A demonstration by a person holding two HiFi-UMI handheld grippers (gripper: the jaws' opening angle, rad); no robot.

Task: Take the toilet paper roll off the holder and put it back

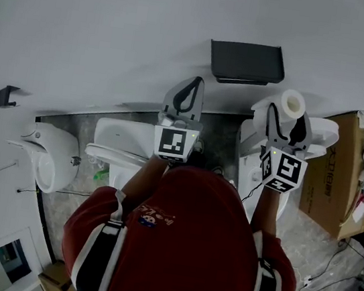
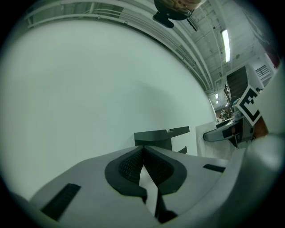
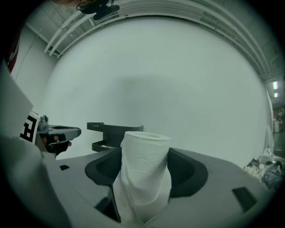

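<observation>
Pinching toilet paper roll [image 3: 144,173], right gripper [image 1: 285,126], near holder [image 1: 246,63]

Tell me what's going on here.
A person faces a wall with a gripper in each hand. The right gripper is shut on the roll, which stands upright between its jaws, off the dark holder on the wall. The left gripper is shut with nothing in it and points towards the holder.
</observation>
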